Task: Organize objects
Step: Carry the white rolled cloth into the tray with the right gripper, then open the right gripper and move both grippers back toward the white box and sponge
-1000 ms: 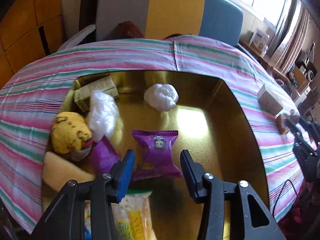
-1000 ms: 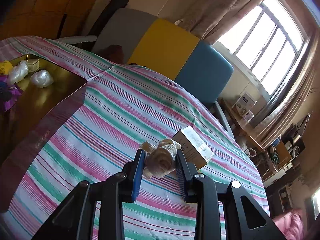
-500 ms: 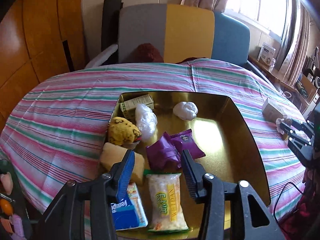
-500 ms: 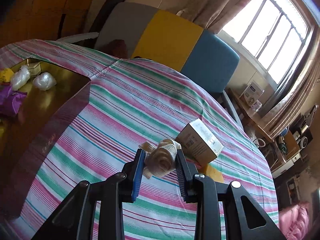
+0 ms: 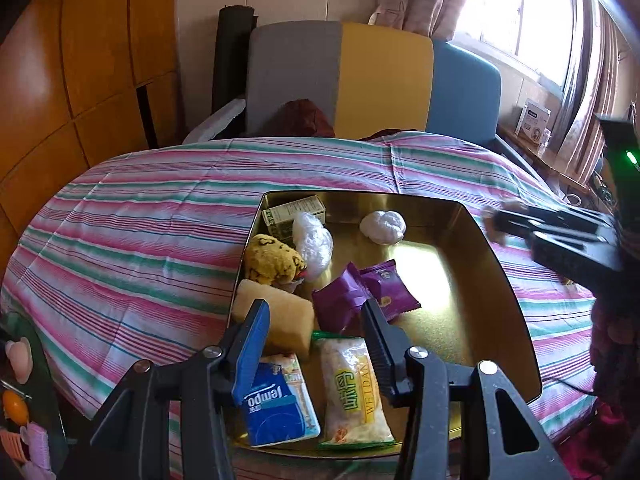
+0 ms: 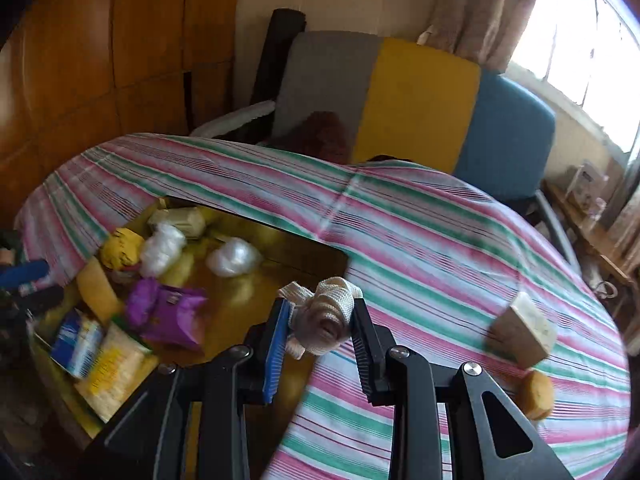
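Observation:
A gold tray (image 5: 496, 280) on the striped table holds purple snack packets (image 5: 360, 296), white bundles (image 5: 382, 227), a yellow plush (image 5: 272, 260), a sponge (image 5: 280, 316), a blue tissue pack (image 5: 272, 404) and a yellow snack bag (image 5: 352, 392). My left gripper (image 5: 316, 344) is open and empty above the tray's near end. My right gripper (image 6: 320, 328) is shut on a cream bandage roll (image 6: 324, 316), held over the tray's right rim (image 6: 316, 256). It also shows blurred in the left wrist view (image 5: 496, 220).
A small cardboard box (image 6: 524, 328) and a yellow sponge (image 6: 536, 396) lie on the striped tablecloth (image 6: 420, 240) to the right of the tray. A grey, yellow and blue sofa (image 5: 380, 84) stands behind the table. Small toys (image 5: 18, 360) sit at the far left.
My left gripper has pulled back and up from the purple packets, staying open. My right gripper has carried the bandage roll left, from beside the cardboard box to the tray's edge.

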Tool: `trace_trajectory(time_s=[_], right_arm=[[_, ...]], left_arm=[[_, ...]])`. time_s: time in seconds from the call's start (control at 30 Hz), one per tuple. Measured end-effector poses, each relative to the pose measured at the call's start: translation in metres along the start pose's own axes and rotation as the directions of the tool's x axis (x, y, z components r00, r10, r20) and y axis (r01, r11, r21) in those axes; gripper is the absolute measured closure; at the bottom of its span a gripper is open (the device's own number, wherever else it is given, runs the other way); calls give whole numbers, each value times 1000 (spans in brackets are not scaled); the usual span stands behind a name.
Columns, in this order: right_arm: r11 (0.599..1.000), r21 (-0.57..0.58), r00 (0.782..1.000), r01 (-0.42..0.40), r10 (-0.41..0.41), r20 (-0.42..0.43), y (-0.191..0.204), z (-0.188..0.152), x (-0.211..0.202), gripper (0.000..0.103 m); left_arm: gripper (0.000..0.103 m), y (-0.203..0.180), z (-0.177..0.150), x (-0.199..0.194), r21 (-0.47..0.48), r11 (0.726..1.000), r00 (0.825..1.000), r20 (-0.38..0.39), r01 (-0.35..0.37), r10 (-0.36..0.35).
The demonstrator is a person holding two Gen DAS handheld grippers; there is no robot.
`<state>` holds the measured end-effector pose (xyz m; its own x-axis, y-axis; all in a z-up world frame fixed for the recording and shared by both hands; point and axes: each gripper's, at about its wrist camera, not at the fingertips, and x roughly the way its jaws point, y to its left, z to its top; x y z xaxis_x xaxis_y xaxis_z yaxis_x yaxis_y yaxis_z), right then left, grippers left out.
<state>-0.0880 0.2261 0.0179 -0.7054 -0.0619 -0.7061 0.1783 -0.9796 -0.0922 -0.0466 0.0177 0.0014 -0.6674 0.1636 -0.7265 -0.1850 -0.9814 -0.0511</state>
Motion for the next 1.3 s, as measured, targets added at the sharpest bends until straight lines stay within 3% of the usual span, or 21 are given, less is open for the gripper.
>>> trace_trajectory(time_s=[0.2,0.47,1.1,1.3], right_arm=[[995,61,991,-73,79,-105,26,15,47,72],[993,103,965,-59,83,-247,50,5,109,72],[991,116,987,-72,87,-137,40,6,71,43],[990,124,992,-66,79,-101,32,6,51,41]], left_arm=[[55,7,-4,-1,-13,1000,1000,-1,6,-6],[55,12,-8,-2,-22,1000,1000,-6,9,-9],[55,12,-12,-8,-22,1000,1000,-10,9,-9],[55,6,-12,-12,-8,1000,1000,-8,12,-12]])
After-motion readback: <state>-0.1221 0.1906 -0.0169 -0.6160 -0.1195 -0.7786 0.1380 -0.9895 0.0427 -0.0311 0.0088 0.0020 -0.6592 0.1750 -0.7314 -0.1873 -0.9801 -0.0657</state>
